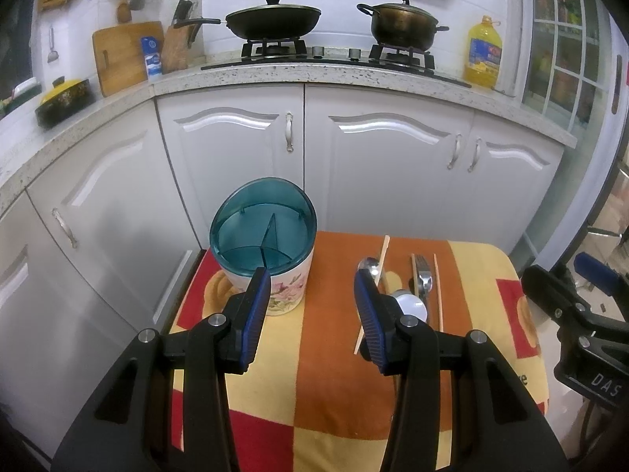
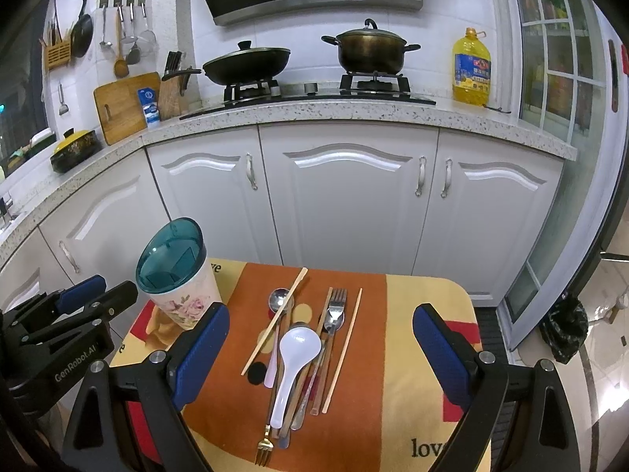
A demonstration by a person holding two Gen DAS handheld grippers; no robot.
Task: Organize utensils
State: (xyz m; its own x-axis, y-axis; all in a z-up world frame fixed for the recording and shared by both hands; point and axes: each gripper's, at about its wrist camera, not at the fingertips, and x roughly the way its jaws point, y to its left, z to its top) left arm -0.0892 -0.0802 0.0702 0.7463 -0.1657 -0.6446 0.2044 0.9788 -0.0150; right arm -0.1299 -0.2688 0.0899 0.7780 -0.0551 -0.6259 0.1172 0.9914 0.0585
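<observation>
A floral utensil holder with a teal divided insert stands empty at the far left of the cloth-covered table; it also shows in the right wrist view. A pile of utensils lies on the orange stripe: a white plastic spoon, a steel spoon, a steel fork, a small gold fork and loose chopsticks. My left gripper is open and empty, just in front of the holder. My right gripper is open and empty, straddling the pile from above.
The small table carries an orange, yellow and red checked cloth. White kitchen cabinets stand close behind it, with a wok and a pot on the stove above. A glass door is at the right. A black bag lies on the floor.
</observation>
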